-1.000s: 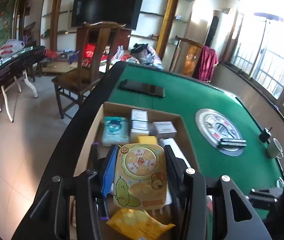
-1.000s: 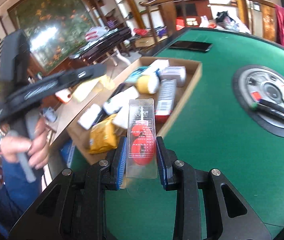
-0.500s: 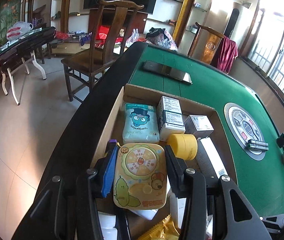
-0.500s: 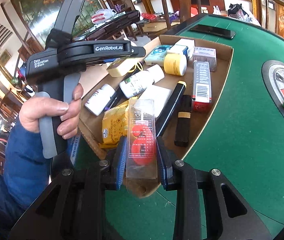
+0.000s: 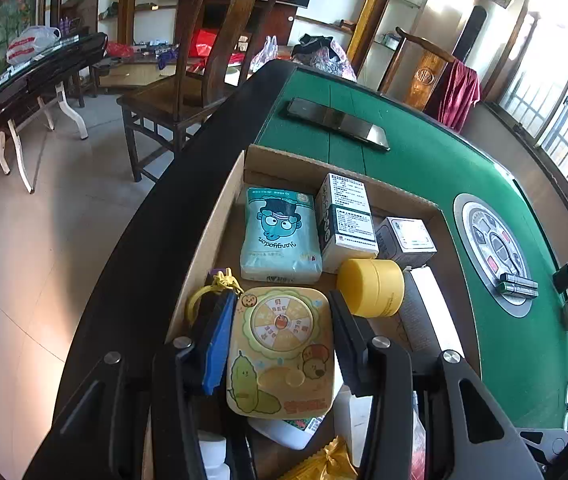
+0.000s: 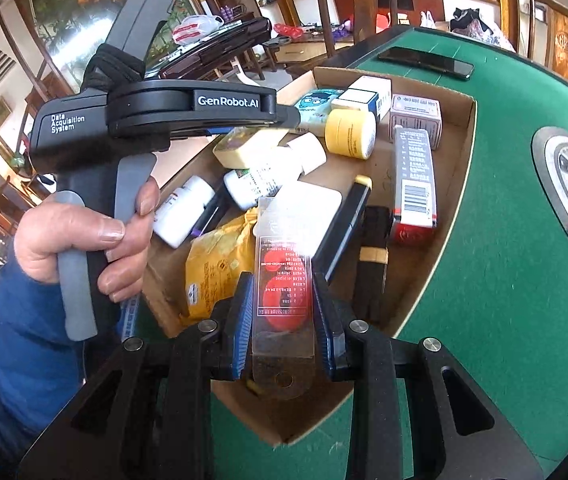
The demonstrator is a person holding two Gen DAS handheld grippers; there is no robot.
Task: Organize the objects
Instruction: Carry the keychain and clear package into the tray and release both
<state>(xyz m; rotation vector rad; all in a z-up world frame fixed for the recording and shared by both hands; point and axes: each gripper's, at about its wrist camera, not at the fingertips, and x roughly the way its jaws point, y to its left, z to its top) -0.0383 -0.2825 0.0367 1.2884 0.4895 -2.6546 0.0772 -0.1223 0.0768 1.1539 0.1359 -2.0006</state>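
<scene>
Both our hand-held grippers carry an item over the cardboard box [image 5: 220, 216] on the green worktop [image 5: 423, 160].

Our left hand-held gripper [image 5: 280, 344] is clenched on a yellow cartoon case [image 5: 280, 352], held above the box; just ahead of it lie a teal tissue pack [image 5: 278, 236] and a yellow jar [image 5: 371, 288], with white cartons [image 5: 347, 216] beyond. Our right hand-held gripper [image 6: 284, 320] grips a clear packet with red discs [image 6: 284, 280] over the near end of the box, a yellow pouch [image 6: 216, 260] to its left and a long red-ended carton [image 6: 415, 180] ahead to its right. The left hand [image 6: 84, 240] shows on its handle.
</scene>
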